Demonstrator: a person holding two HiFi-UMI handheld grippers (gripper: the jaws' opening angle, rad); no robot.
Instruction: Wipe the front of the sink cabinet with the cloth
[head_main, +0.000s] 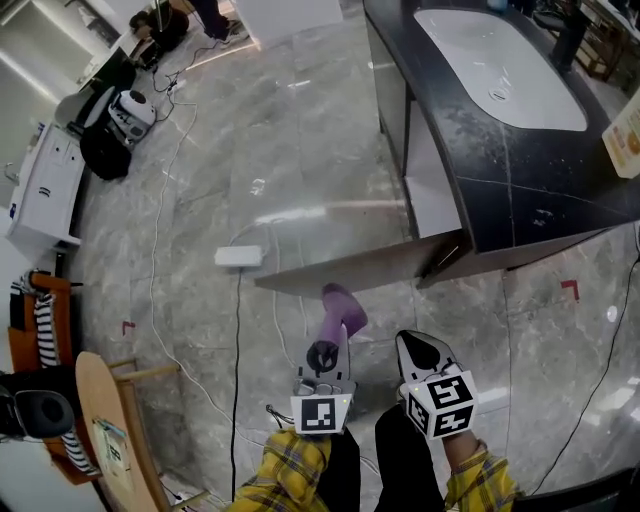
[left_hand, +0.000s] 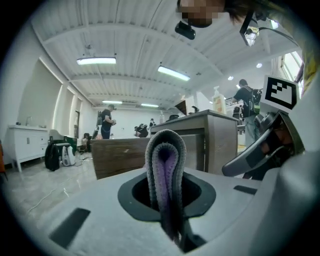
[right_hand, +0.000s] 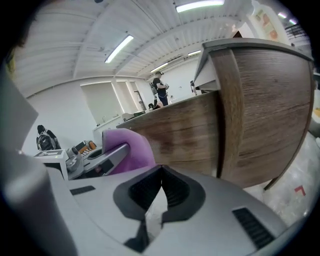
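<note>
Over grey marble floor (head_main: 300, 150), beside sink cabinet (head_main: 345, 270), left gripper (head_main: 324, 352) clamping purple cloth (head_main: 342, 308), right gripper (head_main: 420, 348) jaws together.

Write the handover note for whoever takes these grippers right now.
Left gripper: shut on the purple cloth, whose folded end pokes out past the jaws.
Right gripper: shut, empty.
Wooden cabinet front: just ahead of both grippers; the cloth seems not to touch it yet.
Done: cloth gripped.
Left: press the cloth to the front and wipe across it.
</note>
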